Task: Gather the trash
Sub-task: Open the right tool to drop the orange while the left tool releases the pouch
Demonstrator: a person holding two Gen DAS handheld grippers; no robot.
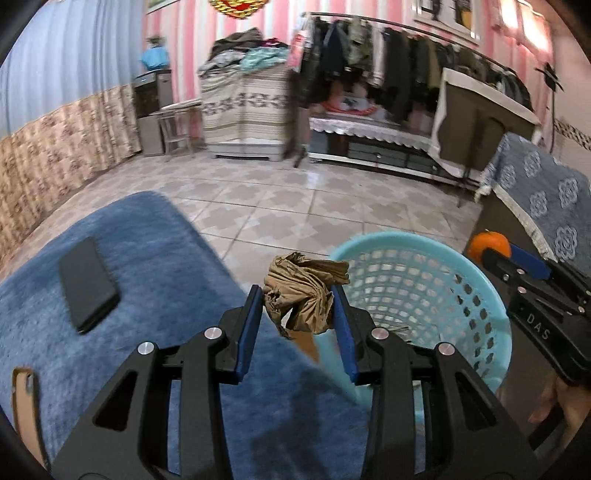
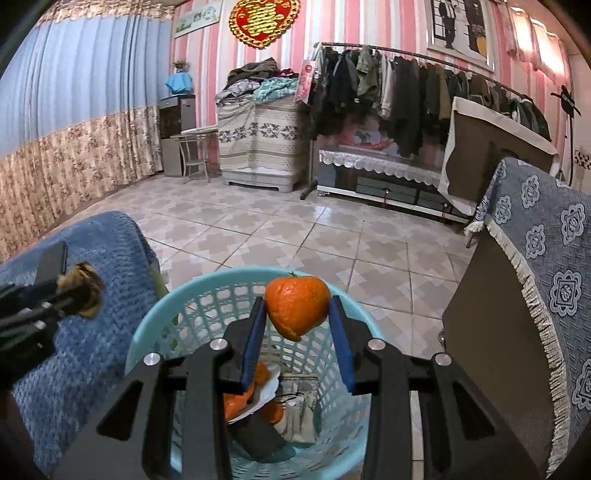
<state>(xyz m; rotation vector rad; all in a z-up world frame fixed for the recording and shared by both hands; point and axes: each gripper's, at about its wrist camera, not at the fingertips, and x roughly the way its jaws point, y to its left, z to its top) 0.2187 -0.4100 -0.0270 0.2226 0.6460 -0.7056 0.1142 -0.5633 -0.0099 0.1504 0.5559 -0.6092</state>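
Right gripper [image 2: 297, 321] clamped on orange peel [image 2: 297, 308] above perforated turquoise plastic basket [image 2: 147, 332]; left gripper [image 1: 297, 310] pinching crumpled brown paper [image 1: 303, 295]. Drop stage. Next: left over rim, then release both.

A black phone [image 1: 88, 284] lies flat on a blue fuzzy blanket [image 1: 155, 332]. Beyond it stretches a tiled floor [image 2: 295, 236] in beige and white. Along the pink striped wall [image 2: 218, 74] a clothes rack [image 2: 406, 85] hangs full of dark jackets, and beside it a heap of clothes [image 2: 258, 83] tops a cabinet draped in patterned cloth [image 2: 258, 140]. Blue and floral curtains [image 2: 74, 122] cover the left side. A red and gold ornament [image 2: 264, 20] hangs high on the wall. At right, a blue flowered cover [image 2: 546, 258] drapes over brown furniture.
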